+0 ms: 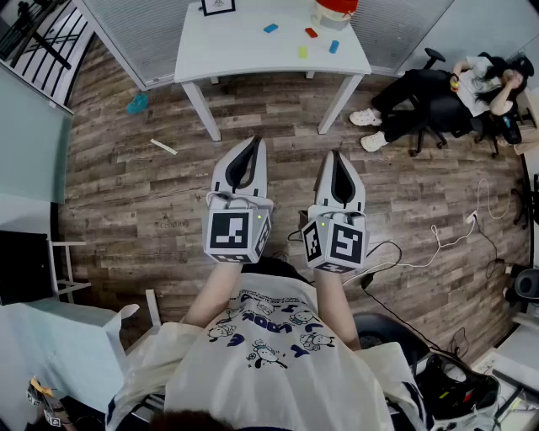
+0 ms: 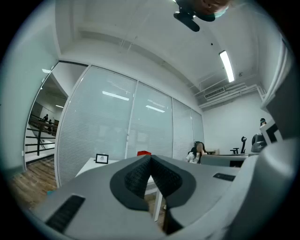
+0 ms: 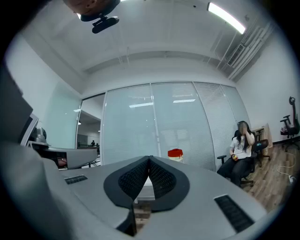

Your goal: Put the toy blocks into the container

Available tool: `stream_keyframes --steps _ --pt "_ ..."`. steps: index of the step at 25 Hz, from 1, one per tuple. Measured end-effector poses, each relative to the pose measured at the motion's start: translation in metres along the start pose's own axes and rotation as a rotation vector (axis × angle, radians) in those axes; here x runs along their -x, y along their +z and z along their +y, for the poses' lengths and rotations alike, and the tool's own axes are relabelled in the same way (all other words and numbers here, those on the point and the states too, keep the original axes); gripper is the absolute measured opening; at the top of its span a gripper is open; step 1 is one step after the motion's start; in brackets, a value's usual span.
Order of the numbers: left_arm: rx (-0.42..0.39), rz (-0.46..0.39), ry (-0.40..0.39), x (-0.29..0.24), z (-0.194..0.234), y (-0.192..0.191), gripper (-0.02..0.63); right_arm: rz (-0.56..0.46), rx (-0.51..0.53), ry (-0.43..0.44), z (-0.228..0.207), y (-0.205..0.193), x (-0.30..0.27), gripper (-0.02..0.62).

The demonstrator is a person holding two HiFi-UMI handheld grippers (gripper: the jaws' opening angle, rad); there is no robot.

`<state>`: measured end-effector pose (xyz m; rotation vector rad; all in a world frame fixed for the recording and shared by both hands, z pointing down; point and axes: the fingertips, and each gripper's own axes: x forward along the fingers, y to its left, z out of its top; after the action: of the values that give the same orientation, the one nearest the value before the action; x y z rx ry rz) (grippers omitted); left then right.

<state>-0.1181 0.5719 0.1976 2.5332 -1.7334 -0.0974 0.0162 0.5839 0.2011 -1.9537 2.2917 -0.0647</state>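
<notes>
Left tongs and right tongs both pinched shut, empty. Toy blocks look small, light, rigid, so I'd pinch across flat sides.

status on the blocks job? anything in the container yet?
Done: nothing visible. A blue block, a second blue block, a red block and a yellow-green block lie loose on the white table near the red-topped container; its inside cannot be seen. In hand: nothing; the left gripper and right gripper are shut, empty, short of the table. Left: all four blocks.
</notes>
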Motion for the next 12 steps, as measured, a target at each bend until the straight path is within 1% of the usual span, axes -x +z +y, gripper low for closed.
stream_keyframes --steps 12 --pt "-0.003 0.011 -0.012 -0.0061 -0.0019 -0.0039 0.025 0.005 -0.003 0.002 -0.0003 -0.0019 -0.005 -0.008"
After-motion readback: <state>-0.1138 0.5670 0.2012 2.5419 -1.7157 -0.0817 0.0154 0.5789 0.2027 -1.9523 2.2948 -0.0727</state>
